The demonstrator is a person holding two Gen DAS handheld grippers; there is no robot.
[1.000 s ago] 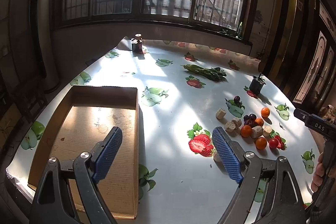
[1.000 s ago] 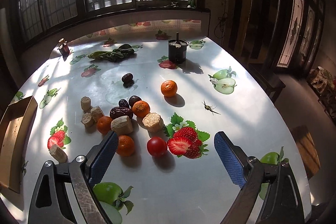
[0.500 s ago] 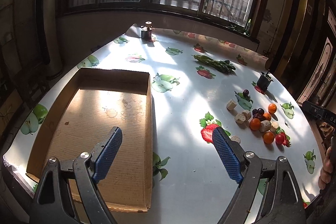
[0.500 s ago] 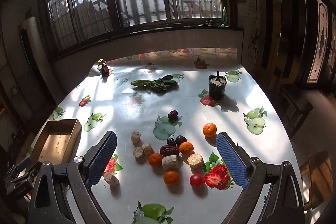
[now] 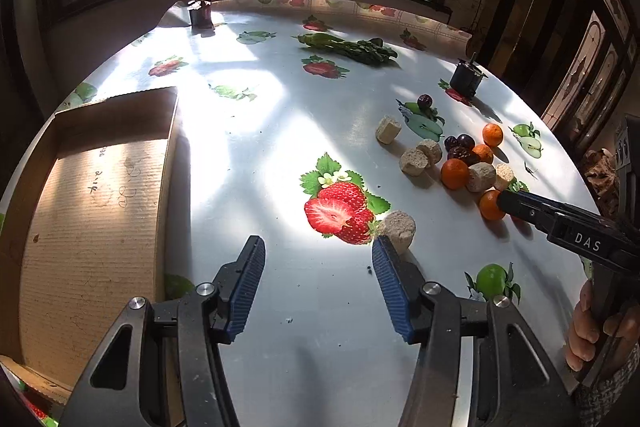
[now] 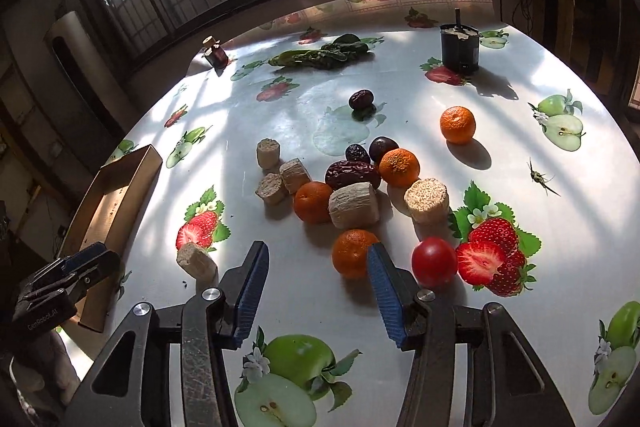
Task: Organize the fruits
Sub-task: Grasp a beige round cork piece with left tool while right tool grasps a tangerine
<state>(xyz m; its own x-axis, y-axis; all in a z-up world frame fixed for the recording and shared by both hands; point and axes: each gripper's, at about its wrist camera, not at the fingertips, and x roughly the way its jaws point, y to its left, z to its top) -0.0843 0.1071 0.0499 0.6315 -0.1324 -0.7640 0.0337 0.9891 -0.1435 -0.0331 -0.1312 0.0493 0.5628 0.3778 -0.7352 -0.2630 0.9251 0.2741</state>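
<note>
Round table (image 6: 520, 267) under barred windows, glossy fruit-print cloth, hard sun patches. Left gripper (image 5: 318, 281) over bare cloth, jaws closing, nothing between the pads; a beige cork-like chunk (image 5: 397, 230) sits just beyond its right finger, outside the gap. Cardboard tray (image 5: 92, 211) lies just left of that gripper, nothing visible in it. Right gripper (image 6: 318, 285) also closing on nothing; a mandarin (image 6: 353, 253) is just beyond its right fingertip, partly hidden by it, can't tell if touching. Red tomato (image 6: 434, 261) right of that finger. Behind: pile of mandarins, dark dates (image 6: 352, 174) and beige chunks, touching each other. One mandarin (image 6: 457, 124) and one date (image 6: 361, 99) sit apart, farther back. Far edge: leafy greens (image 6: 320, 57), black pot (image 6: 460, 47), small dark bottle (image 6: 216, 53). A hand (image 5: 592, 327) on the right gripper's handle shows in the left view.
</note>
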